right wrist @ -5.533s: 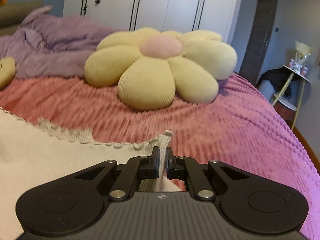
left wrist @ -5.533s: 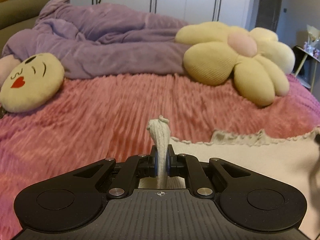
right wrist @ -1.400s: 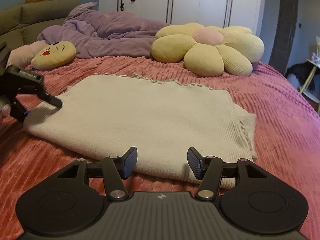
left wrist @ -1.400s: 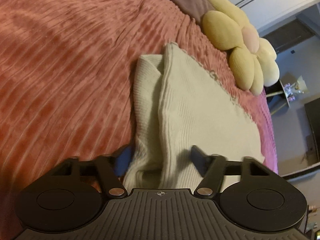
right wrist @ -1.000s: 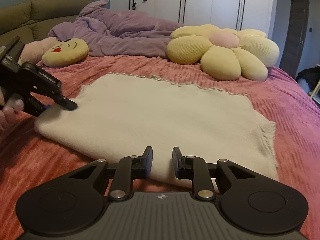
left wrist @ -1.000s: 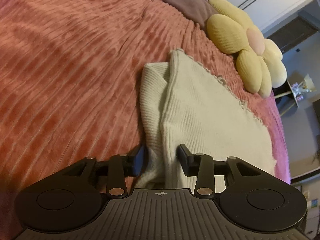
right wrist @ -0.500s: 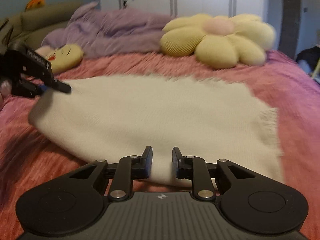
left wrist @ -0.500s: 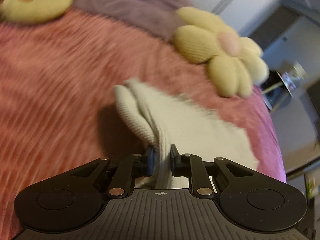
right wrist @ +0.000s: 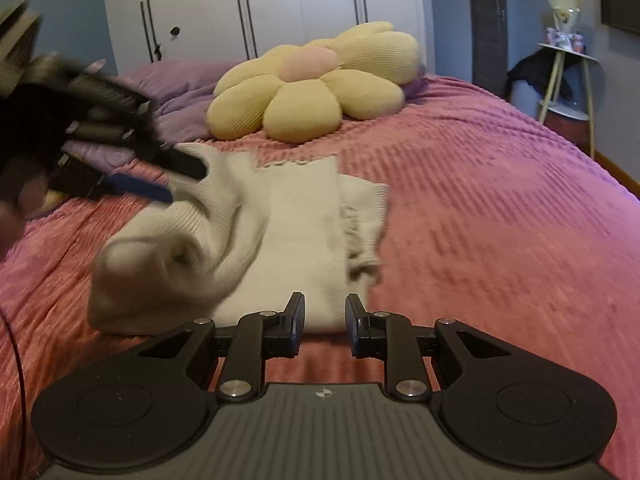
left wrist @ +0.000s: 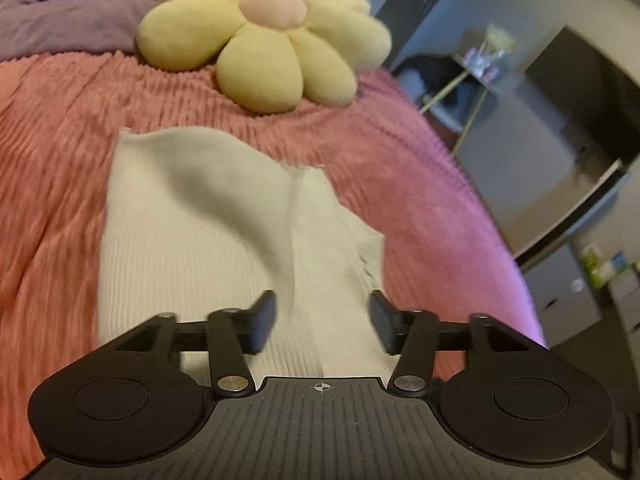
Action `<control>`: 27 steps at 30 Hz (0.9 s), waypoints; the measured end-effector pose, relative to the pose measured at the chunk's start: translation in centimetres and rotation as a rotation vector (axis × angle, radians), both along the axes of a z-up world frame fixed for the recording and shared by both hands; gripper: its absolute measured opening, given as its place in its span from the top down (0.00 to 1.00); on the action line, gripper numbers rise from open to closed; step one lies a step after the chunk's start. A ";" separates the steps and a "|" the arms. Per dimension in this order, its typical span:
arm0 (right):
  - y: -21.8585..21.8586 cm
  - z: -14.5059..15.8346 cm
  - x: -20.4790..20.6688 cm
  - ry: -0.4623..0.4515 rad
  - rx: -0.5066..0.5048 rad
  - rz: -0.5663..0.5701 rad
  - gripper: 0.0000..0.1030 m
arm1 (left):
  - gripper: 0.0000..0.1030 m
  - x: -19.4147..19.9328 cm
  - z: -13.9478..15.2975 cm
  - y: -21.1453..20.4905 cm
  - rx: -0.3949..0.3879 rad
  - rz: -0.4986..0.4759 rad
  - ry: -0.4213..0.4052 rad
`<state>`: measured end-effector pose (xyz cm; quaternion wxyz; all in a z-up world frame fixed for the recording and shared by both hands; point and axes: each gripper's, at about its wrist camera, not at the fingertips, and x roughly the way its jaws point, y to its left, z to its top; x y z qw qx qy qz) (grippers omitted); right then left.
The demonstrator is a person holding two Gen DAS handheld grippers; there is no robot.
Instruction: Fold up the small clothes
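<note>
A cream ribbed knit garment (left wrist: 208,216) lies on the pink bedspread (left wrist: 60,128), its left part folded over to the right. My left gripper (left wrist: 322,322) is open just above the folded layer, holding nothing. It also shows blurred in the right wrist view (right wrist: 176,182), open over the garment's (right wrist: 288,216) far left. My right gripper (right wrist: 325,318) is a little open and empty, just in front of the garment's near edge.
A yellow flower cushion (left wrist: 264,36) with a pink centre lies beyond the garment, also in the right wrist view (right wrist: 316,88). A purple blanket (left wrist: 60,12) is bunched at the back. The bed's right edge (right wrist: 600,176) drops toward a small side table (right wrist: 568,76).
My left gripper carried the garment's left edge over to the right, folding it across, then opened and let go. My right gripper stayed slightly open and empty near the front edge.
</note>
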<state>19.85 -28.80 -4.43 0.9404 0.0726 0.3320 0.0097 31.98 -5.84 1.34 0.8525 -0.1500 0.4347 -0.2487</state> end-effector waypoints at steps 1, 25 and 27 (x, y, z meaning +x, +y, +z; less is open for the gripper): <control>-0.6 -0.1 -0.1 -0.002 0.016 -0.003 0.77 | 0.26 -1.0 0.0 0.8 0.013 0.025 -0.020; 1.9 -3.6 14.2 0.222 0.521 0.162 0.48 | 0.26 -4.7 -7.0 7.2 0.293 0.203 0.062; 2.5 -3.6 14.7 0.222 0.508 0.175 0.51 | 0.27 -4.9 -7.0 6.9 0.306 0.195 0.056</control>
